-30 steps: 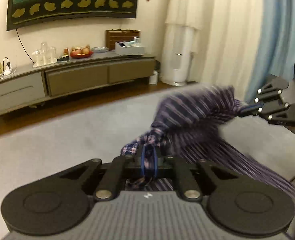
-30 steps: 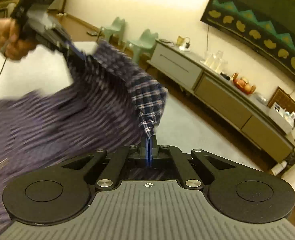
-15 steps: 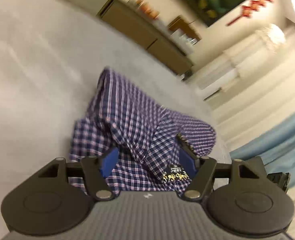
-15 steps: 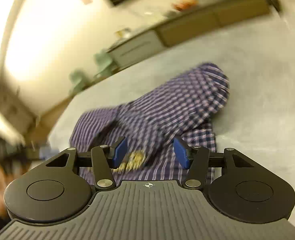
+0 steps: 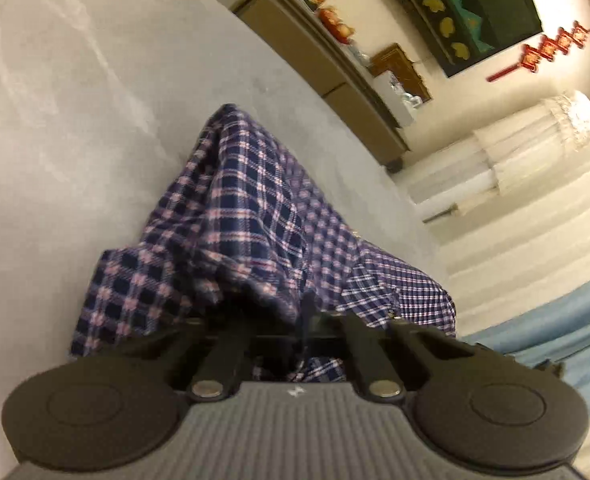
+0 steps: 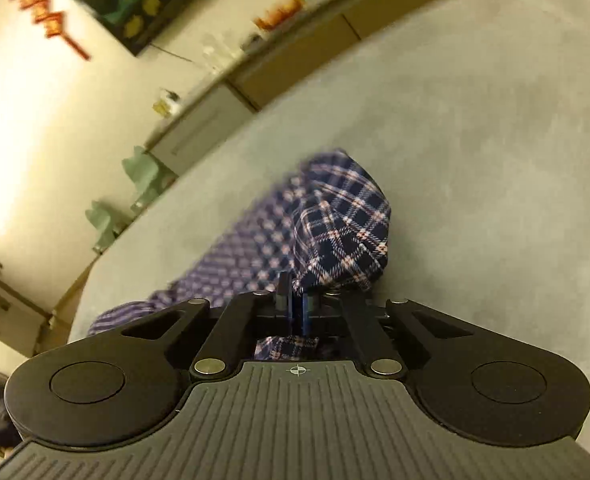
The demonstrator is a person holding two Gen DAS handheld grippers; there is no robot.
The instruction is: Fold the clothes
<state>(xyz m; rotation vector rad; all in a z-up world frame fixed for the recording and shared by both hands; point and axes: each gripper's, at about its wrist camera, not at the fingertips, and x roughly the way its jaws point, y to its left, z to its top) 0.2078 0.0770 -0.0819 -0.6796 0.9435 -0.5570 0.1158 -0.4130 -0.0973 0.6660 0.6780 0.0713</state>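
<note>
A navy, white and pink plaid shirt (image 5: 251, 208) lies bunched on a grey cloth-covered surface (image 5: 75, 92). My left gripper (image 5: 307, 312) is shut on a fold of the shirt at its near edge, and cloth drapes over the fingers. In the right wrist view the same shirt (image 6: 335, 224) rises from my right gripper (image 6: 295, 304), whose blue pads are nearly together with plaid cloth pinched between them. The shirt's far end trails to the left in that view.
A long low sideboard (image 5: 335, 60) with fruit and boxes stands along the far wall under a dark patterned panel (image 5: 475, 12). White and blue curtains (image 5: 535, 220) hang at the right. Two green chairs (image 6: 127, 200) stand by the wall.
Half a second ago both grippers were open over the shirt; now both have closed on it. A second ago they held it up in the air.
</note>
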